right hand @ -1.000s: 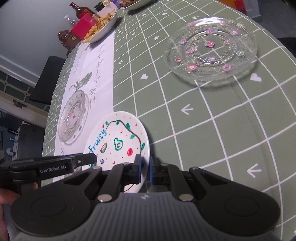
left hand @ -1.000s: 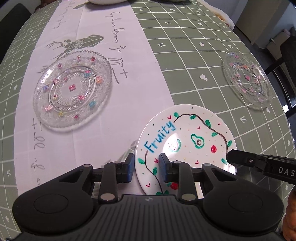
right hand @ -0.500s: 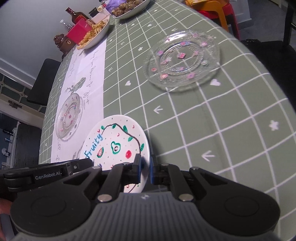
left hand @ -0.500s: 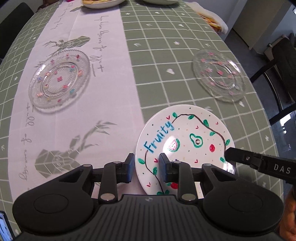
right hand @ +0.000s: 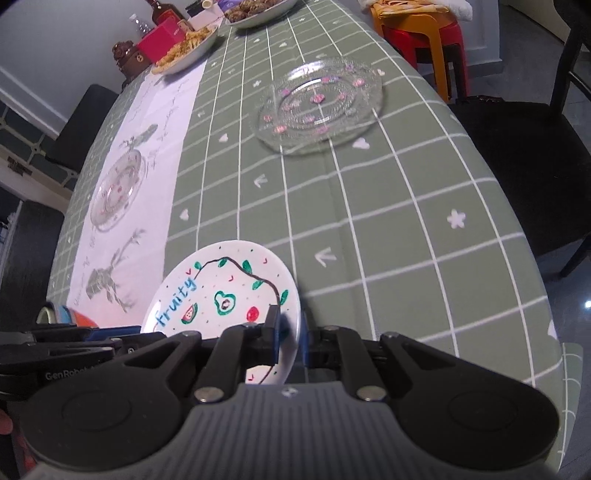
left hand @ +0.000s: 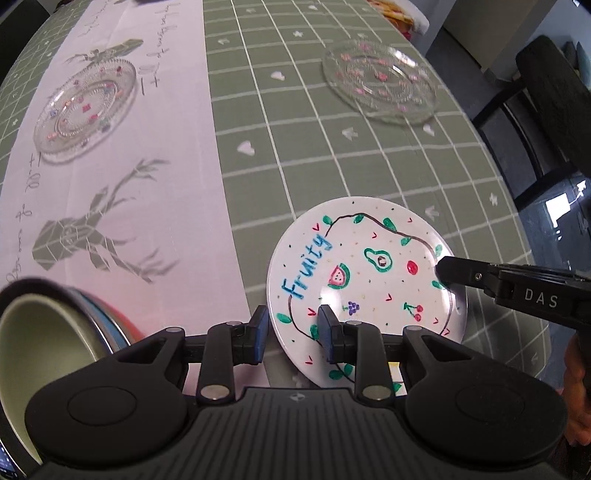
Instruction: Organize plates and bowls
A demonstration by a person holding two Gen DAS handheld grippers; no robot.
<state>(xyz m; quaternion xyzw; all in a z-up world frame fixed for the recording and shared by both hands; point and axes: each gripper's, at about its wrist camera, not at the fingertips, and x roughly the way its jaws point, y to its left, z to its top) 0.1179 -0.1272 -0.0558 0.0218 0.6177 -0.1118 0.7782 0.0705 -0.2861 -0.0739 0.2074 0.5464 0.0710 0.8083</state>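
A white "Fruity" plate (left hand: 365,269) with fruit drawings is held above the table by both grippers. My left gripper (left hand: 291,326) is shut on its near-left rim. My right gripper (right hand: 290,332) is shut on its right rim, and it also shows in the left wrist view (left hand: 443,271). The plate also shows in the right wrist view (right hand: 225,291). A clear glass plate (left hand: 85,109) sits on the white runner at far left. A second glass plate (left hand: 380,79) sits at far right. A stack of bowls (left hand: 48,332) is at the near left.
The green checked tablecloth (left hand: 295,129) has a white runner (left hand: 129,184) along it. Dishes of food (right hand: 184,51) and bottles stand at the table's far end. A black chair (right hand: 524,155) and orange stool (right hand: 417,29) stand beside the right edge.
Both grippers have drawn back toward the near end of the table with the Fruity plate held between them. The stack of bowls has come into view at the near left.
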